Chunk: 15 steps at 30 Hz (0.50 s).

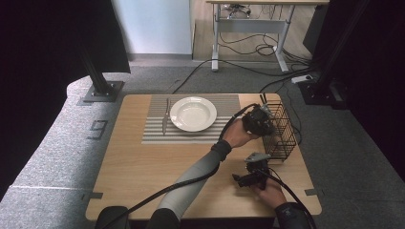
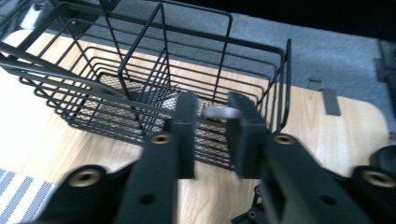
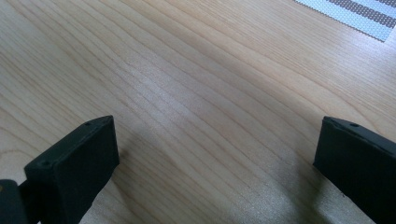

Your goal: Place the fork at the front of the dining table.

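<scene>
One metal utensil handle [image 2: 221, 112], seemingly pinched in left gripper [image 2: 211, 135], over basket [image 2: 84, 100]

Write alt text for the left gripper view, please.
The left gripper has its two black jaws closed on a silvery metal piece at the black wire basket, which stands on the wooden table. A striped placemat corner shows at lower left.

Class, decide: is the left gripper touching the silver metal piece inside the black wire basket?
Touching. The left gripper view shows the left gripper with both pads against the silver piece above the basket.
</scene>
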{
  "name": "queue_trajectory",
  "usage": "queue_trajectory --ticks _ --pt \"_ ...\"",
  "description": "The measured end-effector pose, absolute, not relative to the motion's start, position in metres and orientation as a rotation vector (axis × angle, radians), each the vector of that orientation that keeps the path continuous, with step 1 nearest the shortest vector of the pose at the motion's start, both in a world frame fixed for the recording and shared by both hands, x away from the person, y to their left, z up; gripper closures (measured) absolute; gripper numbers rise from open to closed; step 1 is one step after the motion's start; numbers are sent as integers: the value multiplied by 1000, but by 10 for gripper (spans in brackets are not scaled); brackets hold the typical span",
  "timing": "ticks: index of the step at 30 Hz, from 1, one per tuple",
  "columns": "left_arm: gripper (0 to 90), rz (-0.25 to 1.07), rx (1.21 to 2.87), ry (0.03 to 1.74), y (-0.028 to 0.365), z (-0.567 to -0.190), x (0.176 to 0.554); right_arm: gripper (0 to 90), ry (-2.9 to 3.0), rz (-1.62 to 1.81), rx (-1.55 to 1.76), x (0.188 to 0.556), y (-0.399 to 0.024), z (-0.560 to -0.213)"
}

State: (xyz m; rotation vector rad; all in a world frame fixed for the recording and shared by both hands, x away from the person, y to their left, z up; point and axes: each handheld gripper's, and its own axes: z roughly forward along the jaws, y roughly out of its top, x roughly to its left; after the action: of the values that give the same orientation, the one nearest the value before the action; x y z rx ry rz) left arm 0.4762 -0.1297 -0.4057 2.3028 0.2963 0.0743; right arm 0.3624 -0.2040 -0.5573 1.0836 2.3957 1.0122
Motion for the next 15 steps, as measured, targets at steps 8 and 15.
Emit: queue_trajectory --ticks 8,15 --pt "772 75 2302 290 -130 -405 475 0 2396 1012 1084 362 -204 -557" --pt "775 99 2276 283 -126 -391 473 0 2400 1009 1084 362 -204 -557"
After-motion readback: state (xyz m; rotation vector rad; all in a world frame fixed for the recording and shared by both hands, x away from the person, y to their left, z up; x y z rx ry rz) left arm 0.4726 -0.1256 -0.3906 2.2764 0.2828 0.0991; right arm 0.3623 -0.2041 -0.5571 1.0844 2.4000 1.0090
